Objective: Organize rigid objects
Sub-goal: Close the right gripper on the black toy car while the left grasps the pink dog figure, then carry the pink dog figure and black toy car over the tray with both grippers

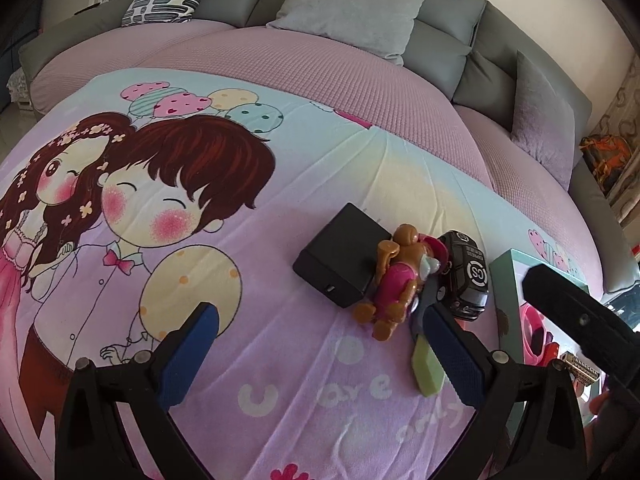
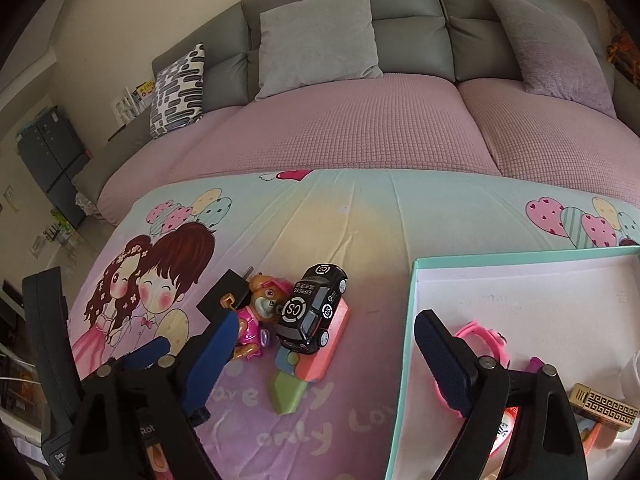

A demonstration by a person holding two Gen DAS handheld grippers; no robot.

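Four small things sit bunched together on the cartoon-printed sheet [image 1: 224,240] spread over a counter before the pink-covered sofa [image 2: 360,120]: a black adapter block [image 1: 340,256], a brown toy pup [image 1: 394,280] in a pink vest leaning against it, a black toy car [image 1: 466,276] marked "CS" just beside the pup, and under the car a flat pink-and-green piece [image 2: 316,364] whose green end pokes out toward the camera. To the right of that cluster, a little apart from it, lies a shallow teal-rimmed box [image 2: 404,344] with a white floor — inside it I can make out a pink ring-shaped strap [image 2: 486,338], a gold block [image 2: 604,406] with a Greek-key pattern and a few bits too hidden to name. The left gripper [image 1: 320,344] hangs over the sheet with its blue-padded jaws spread wide and nothing between them; its right finger reaches in just beside the car and the green end, though I cannot tell whether it touches either. The right gripper [image 2: 322,344] also has its jaws wide apart and empty — one pad is over the sheet near the pup, the other over the box's left side by the pink strap. Grey cushions [image 2: 320,36] and a patterned pillow [image 2: 176,88] rest on the sofa behind.
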